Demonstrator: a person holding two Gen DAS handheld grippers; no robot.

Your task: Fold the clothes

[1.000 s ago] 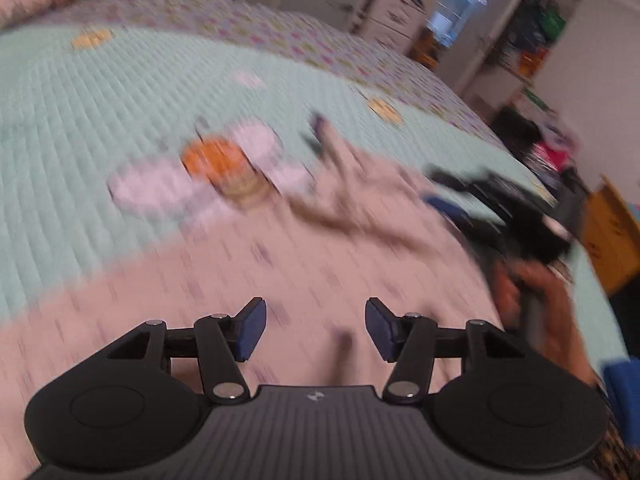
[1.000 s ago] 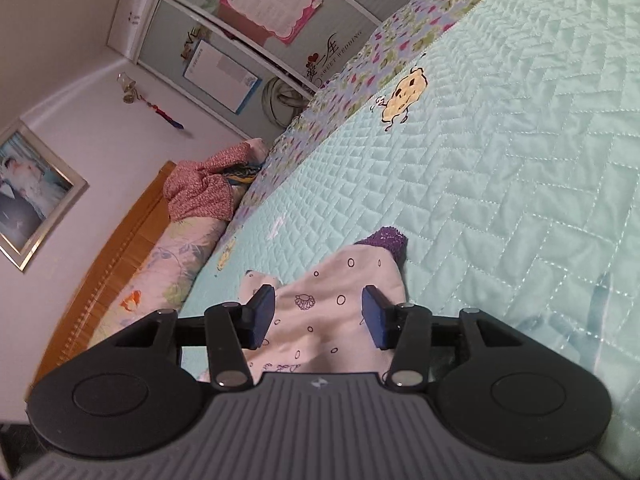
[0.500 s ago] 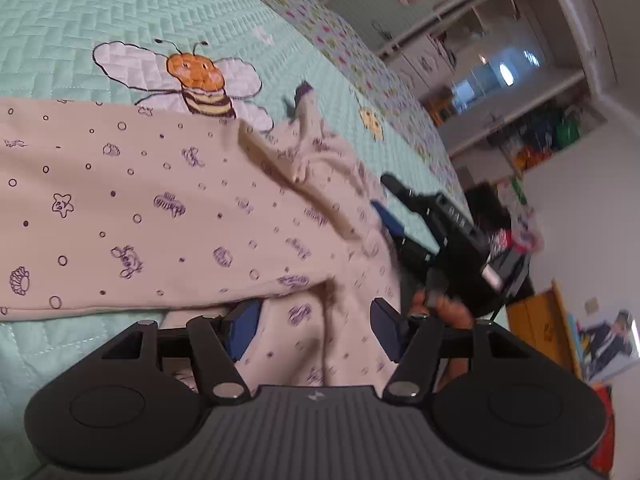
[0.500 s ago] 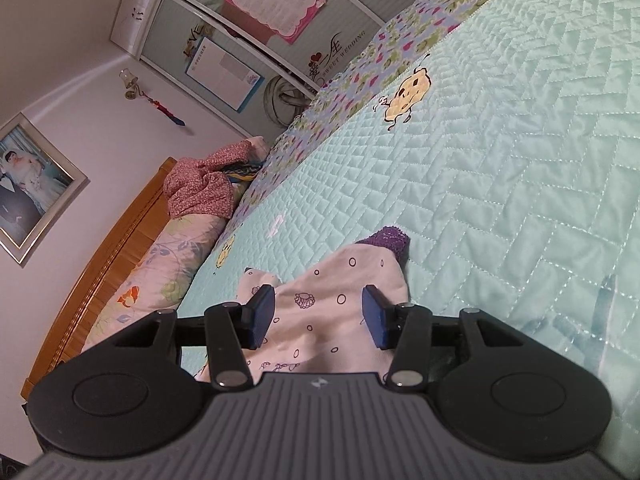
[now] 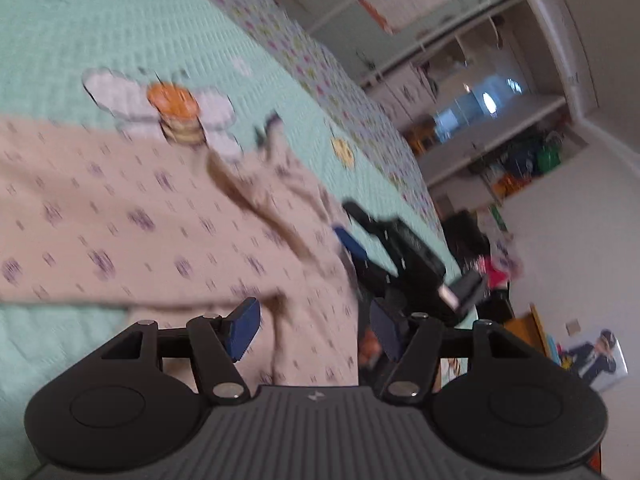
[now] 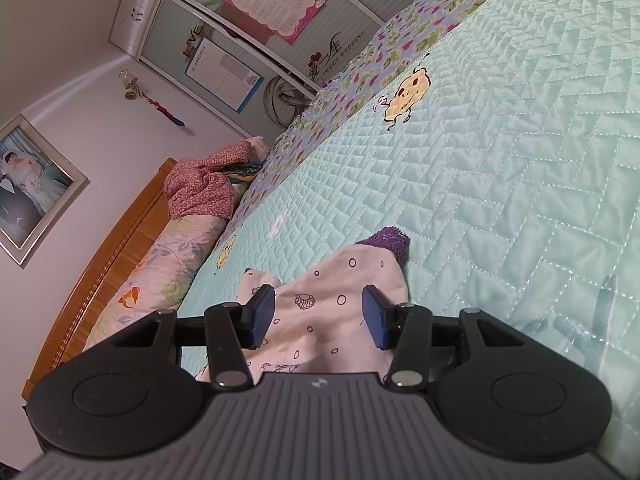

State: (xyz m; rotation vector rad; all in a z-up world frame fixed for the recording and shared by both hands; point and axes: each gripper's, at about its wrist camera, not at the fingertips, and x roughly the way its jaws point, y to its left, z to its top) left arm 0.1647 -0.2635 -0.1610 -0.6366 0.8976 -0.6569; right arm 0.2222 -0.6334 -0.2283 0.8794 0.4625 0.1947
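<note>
Jaws of both the left gripper [image 5: 314,330] and right gripper [image 6: 318,316] stand apart over a soft printed cream garment [image 6: 336,312], gripping nothing; it lies rumpled on the quilted mint bed [image 6: 500,168].

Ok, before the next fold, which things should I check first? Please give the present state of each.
1. Garment lies on the quilt: ok.
2. Garment flat: not ok, a ridge runs across its middle.
3. Left gripper open, cloth between the pads: ok.
4. Right gripper open over the cloth near the purple cuff: ok.
5. Left view sharp: not ok, blurred.
</note>
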